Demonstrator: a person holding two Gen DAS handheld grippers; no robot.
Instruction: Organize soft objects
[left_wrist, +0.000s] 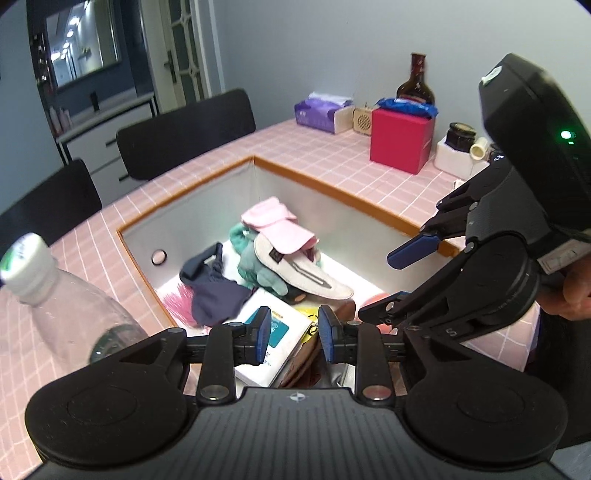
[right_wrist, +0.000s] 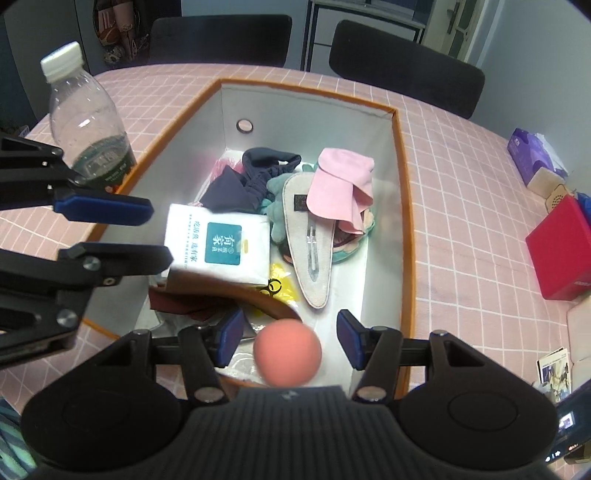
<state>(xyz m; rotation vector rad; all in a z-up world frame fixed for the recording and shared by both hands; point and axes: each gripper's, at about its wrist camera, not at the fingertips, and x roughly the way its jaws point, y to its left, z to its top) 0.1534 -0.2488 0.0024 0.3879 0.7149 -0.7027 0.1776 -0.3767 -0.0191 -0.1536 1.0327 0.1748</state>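
Note:
An orange-rimmed box (right_wrist: 404, 206) with white walls stands on the pink checked tablecloth. It holds a pink cloth (right_wrist: 341, 188), a teal plush (right_wrist: 275, 208), a long beige pouch (right_wrist: 306, 254), a navy cloth (right_wrist: 236, 188) and a white tissue pack (right_wrist: 218, 240). My right gripper (right_wrist: 290, 339) hangs open over the box's near end. A salmon ball (right_wrist: 288, 352), blurred, sits between its jaws with a gap on each side. My left gripper (left_wrist: 295, 334) is open over the tissue pack (left_wrist: 275, 332), nothing between its fingers. The ball (left_wrist: 373, 298) shows beside the right gripper (left_wrist: 397, 280).
A clear water bottle (right_wrist: 88, 122) stands by the box's left wall. A red box (left_wrist: 400, 140), a purple tissue pack (left_wrist: 321, 112), a dark bottle (left_wrist: 415, 86) and jars line the far wall. Black chairs (right_wrist: 402, 62) stand across the table.

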